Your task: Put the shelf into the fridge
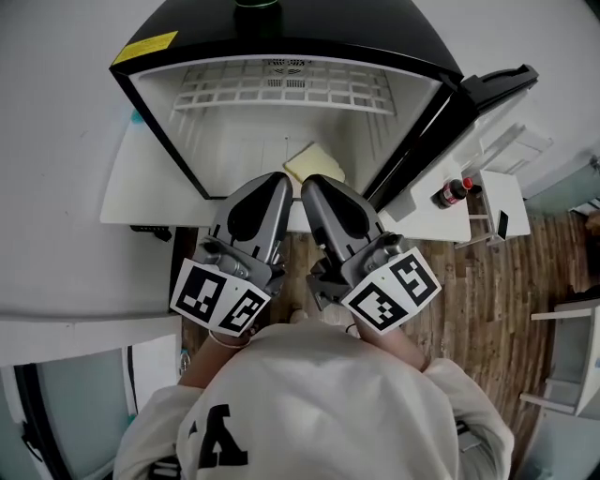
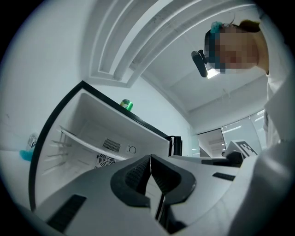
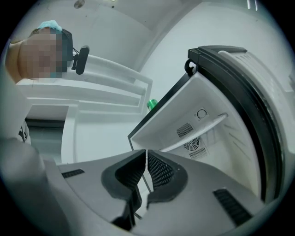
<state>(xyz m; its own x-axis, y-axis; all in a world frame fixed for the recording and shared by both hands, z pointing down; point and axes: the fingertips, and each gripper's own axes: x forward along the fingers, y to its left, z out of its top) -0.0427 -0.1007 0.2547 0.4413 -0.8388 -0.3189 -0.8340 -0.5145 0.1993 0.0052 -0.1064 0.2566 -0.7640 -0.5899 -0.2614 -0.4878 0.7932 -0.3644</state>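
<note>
Holds left gripper [image 1: 275, 180] and right gripper [image 1: 310, 183] side by side just before the open fridge [image 1: 309, 23], jaws of each pressed together on nothing. Shows the white wire shelf [image 1: 286, 86] already inside, lying level high up against the back wall. Carries a green can [image 2: 126, 105] on top.
</note>
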